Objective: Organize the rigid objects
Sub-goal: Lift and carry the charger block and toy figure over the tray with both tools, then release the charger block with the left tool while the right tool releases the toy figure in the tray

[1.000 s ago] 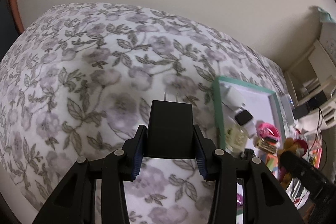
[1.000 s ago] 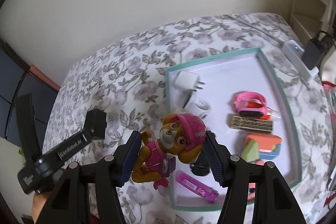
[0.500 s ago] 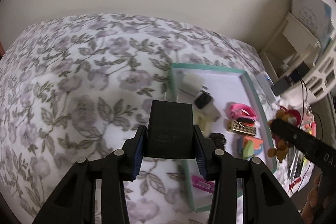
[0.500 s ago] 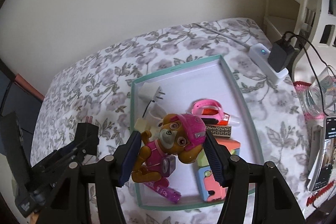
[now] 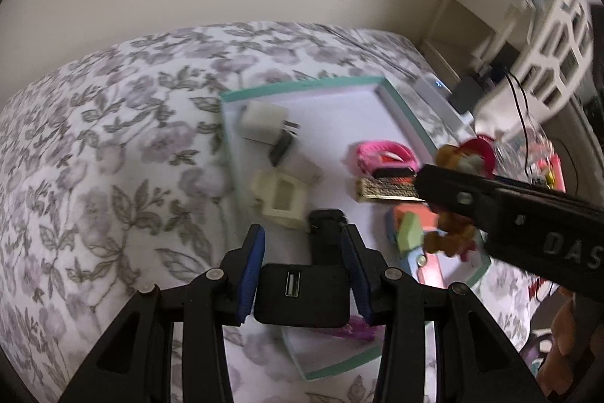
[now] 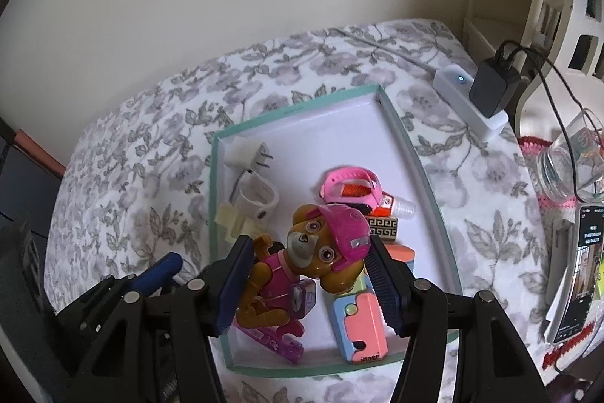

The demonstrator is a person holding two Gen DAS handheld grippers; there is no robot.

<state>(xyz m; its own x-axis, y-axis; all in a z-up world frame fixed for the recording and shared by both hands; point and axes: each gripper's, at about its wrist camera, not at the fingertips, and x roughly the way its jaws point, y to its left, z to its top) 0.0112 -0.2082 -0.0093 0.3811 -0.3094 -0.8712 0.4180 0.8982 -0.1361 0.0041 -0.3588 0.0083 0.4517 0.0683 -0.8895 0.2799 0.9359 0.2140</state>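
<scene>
A bed with a floral cover (image 6: pixel 124 176) carries a teal-rimmed white tray (image 6: pixel 407 138) holding a white plug, pink watch, coloured blocks and other small things. The right tongs (image 6: pixel 307 284) are clamped on a puppy figure in a pink helmet (image 6: pixel 321 252), held over the tray's near end. The left tongs (image 5: pixel 304 269) are clamped on a black USB charger (image 5: pixel 302 297), poised above the tray's near left edge
</scene>
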